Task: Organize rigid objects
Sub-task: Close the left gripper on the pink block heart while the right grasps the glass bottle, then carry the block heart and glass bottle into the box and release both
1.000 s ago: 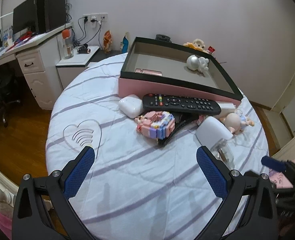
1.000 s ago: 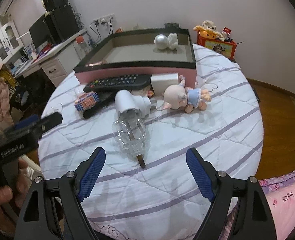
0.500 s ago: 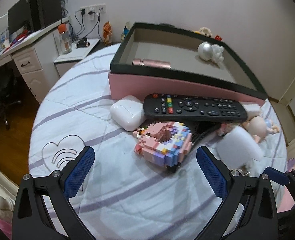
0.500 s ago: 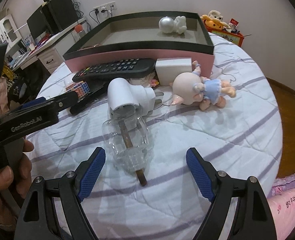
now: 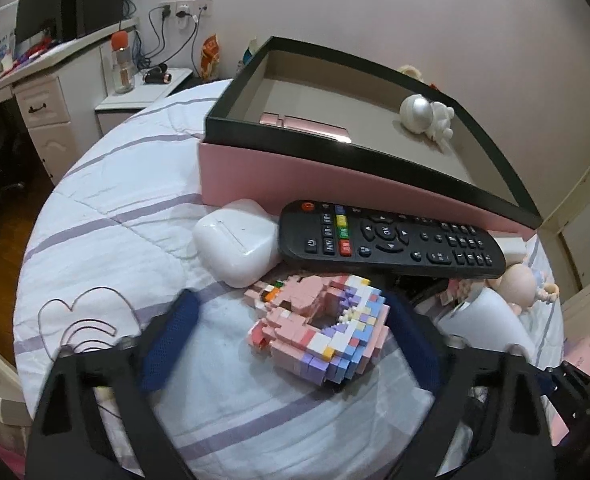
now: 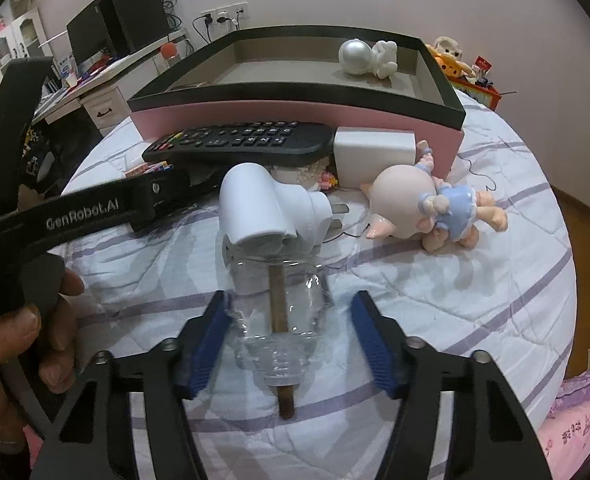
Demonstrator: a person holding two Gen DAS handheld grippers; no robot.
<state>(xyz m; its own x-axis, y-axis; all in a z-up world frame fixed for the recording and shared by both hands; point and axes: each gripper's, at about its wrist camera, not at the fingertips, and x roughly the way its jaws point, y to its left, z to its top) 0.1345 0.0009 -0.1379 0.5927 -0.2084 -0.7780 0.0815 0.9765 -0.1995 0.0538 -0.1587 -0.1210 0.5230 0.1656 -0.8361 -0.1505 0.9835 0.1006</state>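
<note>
A pastel pink-and-lilac brick model (image 5: 323,332) is lying on the striped bedspread in front of a black remote (image 5: 391,238) and white earbud case (image 5: 237,242), while a clear bottle with white plug head (image 6: 275,264) is lying on its side nearby.

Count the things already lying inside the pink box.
2: a silver-headed astronaut figure near the far right corner of the pink box, and a rose-pink bar behind the near wall, which may hide more.

hidden: pink flat item (image 5: 305,124) mostly behind box wall (image 5: 335,140) | blurred: left gripper (image 5: 291,340) fingers | occluded: doll (image 5: 523,280) behind remote (image 5: 387,238), plug-in unit (image 5: 487,320)
</note>
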